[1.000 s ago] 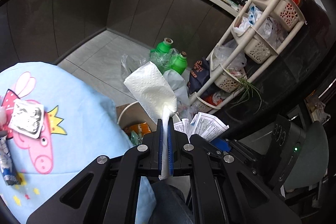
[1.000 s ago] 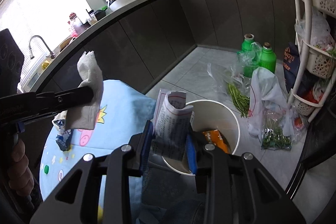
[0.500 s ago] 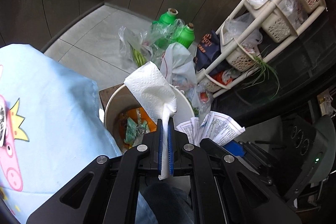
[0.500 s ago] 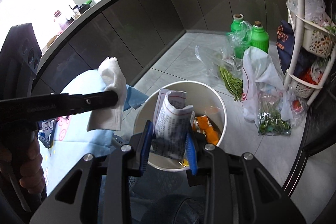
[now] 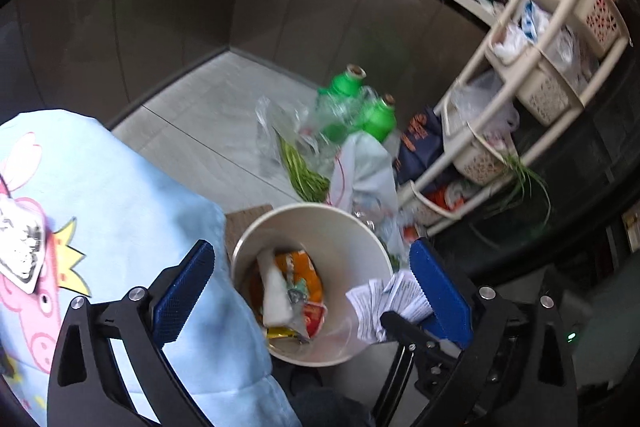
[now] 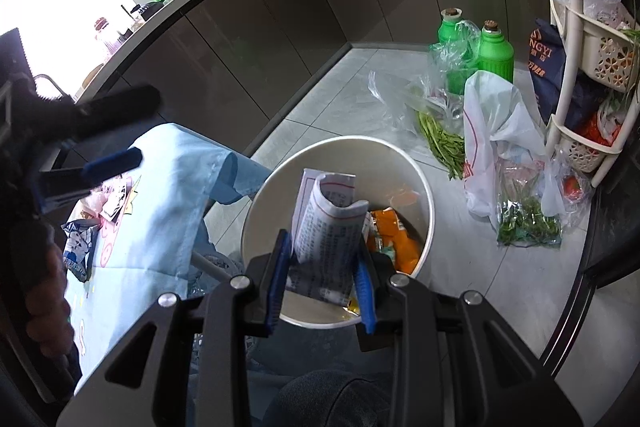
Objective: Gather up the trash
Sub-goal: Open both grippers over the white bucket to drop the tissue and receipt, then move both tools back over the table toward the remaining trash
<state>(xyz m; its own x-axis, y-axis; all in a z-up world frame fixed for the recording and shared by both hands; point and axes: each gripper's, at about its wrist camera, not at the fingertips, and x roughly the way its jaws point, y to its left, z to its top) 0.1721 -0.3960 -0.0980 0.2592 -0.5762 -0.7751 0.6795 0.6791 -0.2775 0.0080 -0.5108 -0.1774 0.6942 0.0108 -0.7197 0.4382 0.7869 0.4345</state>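
The step in hand is dropping collected trash into the bin (image 5: 312, 227), a round, smooth, cream-walled tub standing on the tiled floor just off the edge of the tabletop. The left gripper (image 5: 312, 291) hangs over the bin mouth with its jaws spread wide and nothing between the ribbed blue pads (image 5: 182, 291); they have just been opening. A soft white paper towel (image 5: 274, 291) lies inside the bin among crinkled orange snack wrappers (image 5: 300, 267).

The right gripper (image 6: 322, 279) is clenched on a folded printed leaflet (image 6: 326, 223), thin paper curled into a loose roll, held above the near rim of the bin in its own view. Next, as I judge it, the right gripper should let go so the leaflet falls inside; being light and curled, it may catch on the rim or drift, so releasing over the middle of the opening looks safer.

More trash is still left on the tabletop, which is draped in a pale blue cartoon cloth (image 5: 132, 195): a crumpled silver foil packet (image 5: 20, 251) near its left edge, and a blue-patterned wrapper (image 6: 78, 247) shows in the right view.
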